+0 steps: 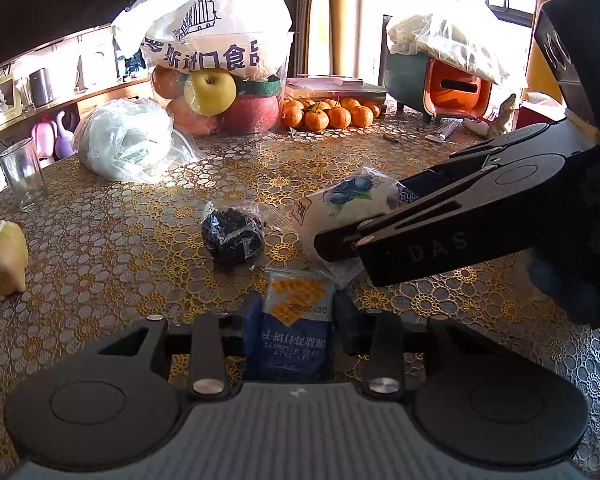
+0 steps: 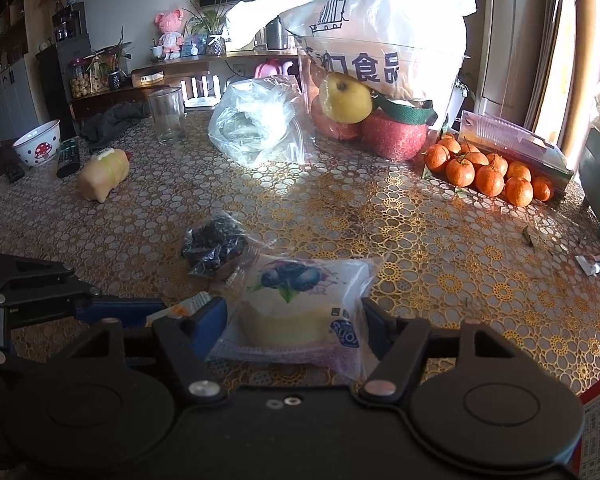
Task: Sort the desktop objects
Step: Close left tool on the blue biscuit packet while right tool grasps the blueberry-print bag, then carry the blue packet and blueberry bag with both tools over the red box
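My left gripper (image 1: 296,316) is shut on a blue cracker packet (image 1: 296,328) low over the lace tablecloth (image 1: 120,248). My right gripper (image 2: 292,316) is shut on a wrapped blueberry cake (image 2: 296,304), which also shows in the left wrist view (image 1: 340,208) just right of and beyond the cracker packet. A small clear bag of dark dried fruit (image 1: 232,236) lies on the table just beyond both; it also shows in the right wrist view (image 2: 214,246). The left gripper's blue fingers (image 2: 120,308) reach in from the left of the right wrist view.
A fruit bag with a white plastic bag on top (image 1: 216,80), tangerines (image 1: 328,114), a crumpled clear bag (image 1: 128,144), a drinking glass (image 1: 22,174) and a cream pig toy (image 1: 4,260) stand around. A green and orange appliance (image 1: 436,80) is at the far right. A tube (image 2: 598,262) lies at the right.
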{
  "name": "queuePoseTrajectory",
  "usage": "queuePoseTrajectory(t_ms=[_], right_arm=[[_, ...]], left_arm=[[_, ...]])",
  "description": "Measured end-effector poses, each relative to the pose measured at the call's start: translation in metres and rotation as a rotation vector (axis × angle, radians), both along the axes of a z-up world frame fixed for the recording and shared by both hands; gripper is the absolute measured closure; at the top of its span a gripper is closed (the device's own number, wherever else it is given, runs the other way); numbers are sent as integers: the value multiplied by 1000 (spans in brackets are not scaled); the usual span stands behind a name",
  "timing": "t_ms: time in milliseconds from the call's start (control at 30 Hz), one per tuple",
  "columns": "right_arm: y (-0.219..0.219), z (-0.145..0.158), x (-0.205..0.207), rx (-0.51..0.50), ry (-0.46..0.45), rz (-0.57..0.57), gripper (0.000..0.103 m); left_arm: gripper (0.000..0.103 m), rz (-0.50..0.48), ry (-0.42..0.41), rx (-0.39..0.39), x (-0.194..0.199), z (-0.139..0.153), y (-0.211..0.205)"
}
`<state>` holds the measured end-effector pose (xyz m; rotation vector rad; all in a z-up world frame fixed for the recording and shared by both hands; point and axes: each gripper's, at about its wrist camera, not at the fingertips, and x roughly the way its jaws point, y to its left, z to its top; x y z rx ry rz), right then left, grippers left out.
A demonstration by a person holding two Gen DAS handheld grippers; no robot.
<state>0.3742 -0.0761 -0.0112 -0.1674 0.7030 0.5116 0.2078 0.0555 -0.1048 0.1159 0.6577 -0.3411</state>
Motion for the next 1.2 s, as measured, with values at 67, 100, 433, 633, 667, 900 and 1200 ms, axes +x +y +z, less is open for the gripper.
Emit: queuePoseTrajectory(t_ms=[67, 100, 433, 633, 667, 900, 1200], right_arm=[[-1, 2, -1, 2, -1, -9, 39], [-3, 2, -2, 4, 0, -14, 41], [-15, 12, -10, 20, 11, -47, 43], [-24, 24, -20, 33, -5, -61, 43], [-26, 26, -22, 36, -9, -63, 43], [-36, 42, -37, 44, -21, -81, 43], [-53, 66, -61, 58, -27, -99, 43]], left_arm=[[66, 0, 1, 1, -1, 1, -1], [66, 0, 2, 0, -1, 1, -1], [66, 12, 12, -18, -9, 11, -6], [66, 16, 11, -15, -17, 20, -10], [66, 19, 12, -16, -18, 22, -10], [66, 38, 2, -34, -30, 37, -14], [66, 55, -13, -50, -49, 64, -26]])
